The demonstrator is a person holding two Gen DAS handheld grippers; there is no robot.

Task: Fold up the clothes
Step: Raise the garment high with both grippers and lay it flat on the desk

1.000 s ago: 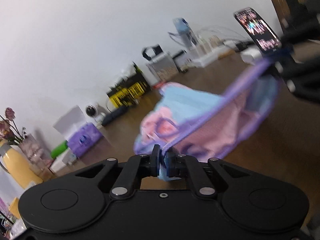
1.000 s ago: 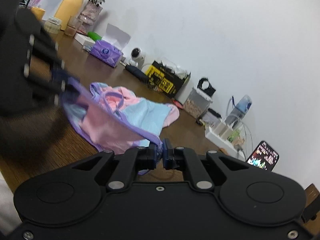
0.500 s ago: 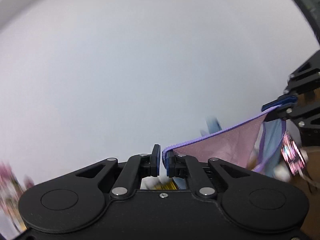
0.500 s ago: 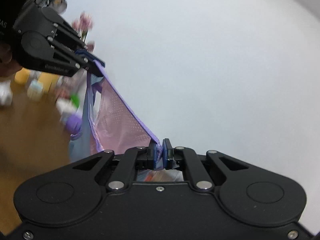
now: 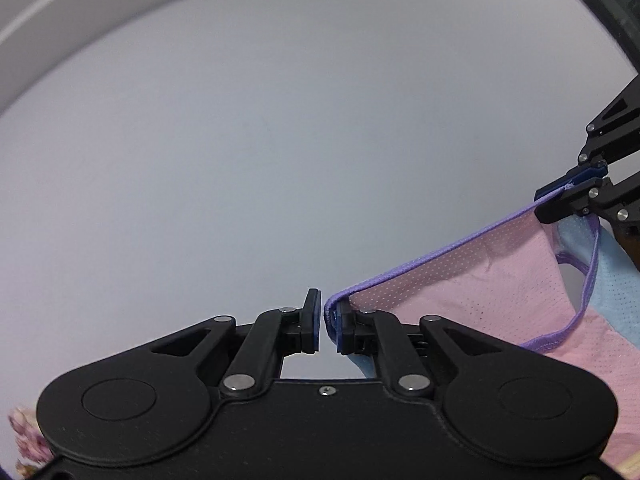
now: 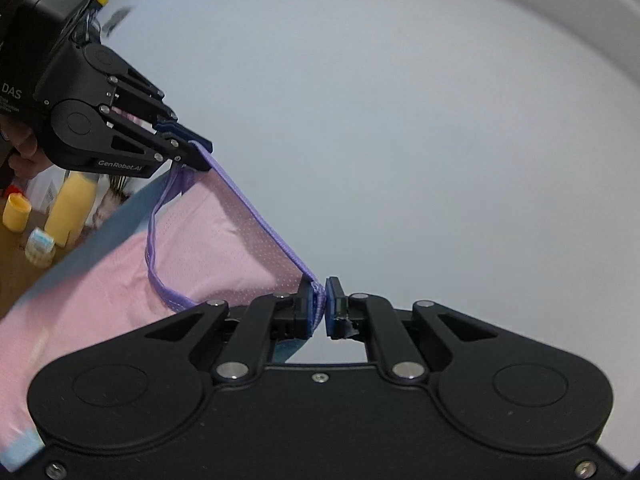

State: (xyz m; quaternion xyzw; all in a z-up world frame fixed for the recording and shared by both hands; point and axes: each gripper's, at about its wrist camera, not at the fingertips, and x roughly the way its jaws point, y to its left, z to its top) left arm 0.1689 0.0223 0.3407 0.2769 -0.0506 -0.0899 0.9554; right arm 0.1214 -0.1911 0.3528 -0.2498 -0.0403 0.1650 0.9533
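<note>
Lifted off table since earlier frame, garment [image 6: 224, 236] hangs pinched between right gripper [image 6: 319, 307] and "GenRobot.AI"-marked left gripper [image 5: 325, 321], whose jaws show a narrow gap.

It looked like a lived-in room of a home. A plain white wall [image 6: 400, 100] filled most of my view. At about nine o'clock in my right-hand view, a wooden counter [image 6: 12, 268] carried a yellow flask [image 6: 70, 210], a yellow cup [image 6: 16, 213] and a small jar [image 6: 39, 246]. Pink flowers [image 5: 28, 436] showed at seven o'clock in my left-hand view.
</note>
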